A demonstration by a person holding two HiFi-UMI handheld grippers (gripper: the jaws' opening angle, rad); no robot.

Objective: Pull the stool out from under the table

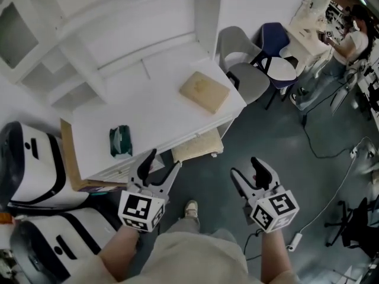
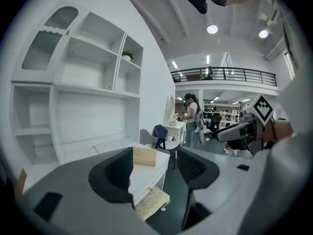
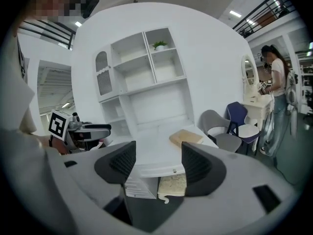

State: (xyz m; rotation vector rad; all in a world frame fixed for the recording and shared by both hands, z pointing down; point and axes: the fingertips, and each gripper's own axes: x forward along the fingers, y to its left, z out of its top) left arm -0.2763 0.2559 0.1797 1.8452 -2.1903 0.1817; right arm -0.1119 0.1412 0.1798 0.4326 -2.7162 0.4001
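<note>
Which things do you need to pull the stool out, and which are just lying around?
For the job: stool, table, left gripper, right gripper, both with jaws apart and empty.

Just lying about: tan box and small green thing on the table, grey chair, blue chair.

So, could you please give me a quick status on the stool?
Left tongs, right tongs open, empty. Stool under table, seat edge showing, untouched. Nothing seen in the way.

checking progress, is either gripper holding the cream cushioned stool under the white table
No, the left gripper and right gripper hang open, short of the cream stool.
</note>
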